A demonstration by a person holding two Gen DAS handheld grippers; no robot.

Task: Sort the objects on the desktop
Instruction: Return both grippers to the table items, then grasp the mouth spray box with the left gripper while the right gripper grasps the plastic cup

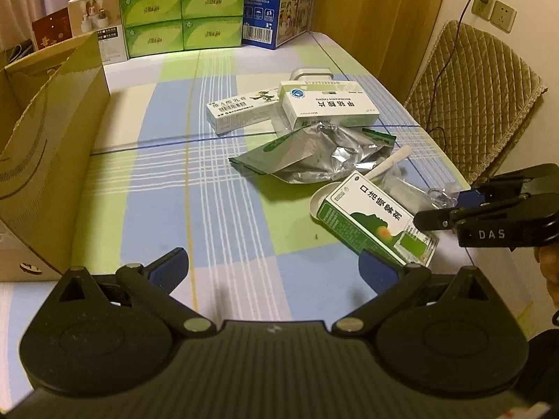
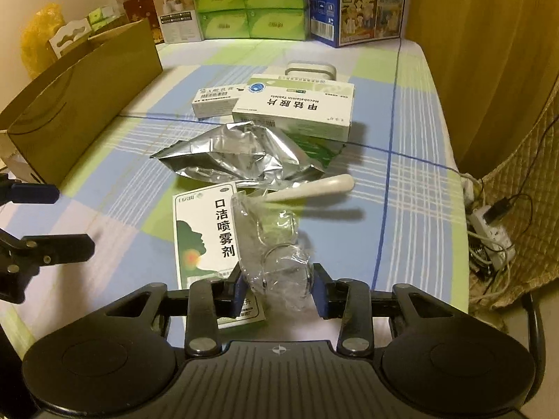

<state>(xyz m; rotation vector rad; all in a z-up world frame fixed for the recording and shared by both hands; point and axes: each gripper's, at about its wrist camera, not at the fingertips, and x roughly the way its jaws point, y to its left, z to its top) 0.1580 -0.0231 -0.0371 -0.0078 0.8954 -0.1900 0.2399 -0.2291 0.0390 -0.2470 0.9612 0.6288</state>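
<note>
My right gripper [image 2: 279, 291] is closed around a crumpled clear plastic wrapper [image 2: 276, 258], pads on both sides of it; the wrapper also shows in the left wrist view [image 1: 415, 192]. Under it lies a green-and-white spray box [image 2: 206, 237], seen in the left wrist view [image 1: 374, 220] too. A white spoon [image 2: 314, 188] rests by a silver foil bag [image 2: 237, 157]. Behind stand a white tablet box [image 2: 297, 108] and a smaller ointment box [image 2: 213, 101]. My left gripper [image 1: 276, 269] is open and empty, above the checked tablecloth near the spray box.
An open cardboard box [image 1: 45, 160] stands on the left of the table. Green tissue boxes [image 1: 181, 10] and a blue carton [image 1: 276, 3] line the back. A padded chair [image 1: 478, 104] and a power strip [image 2: 489, 230] sit to the right.
</note>
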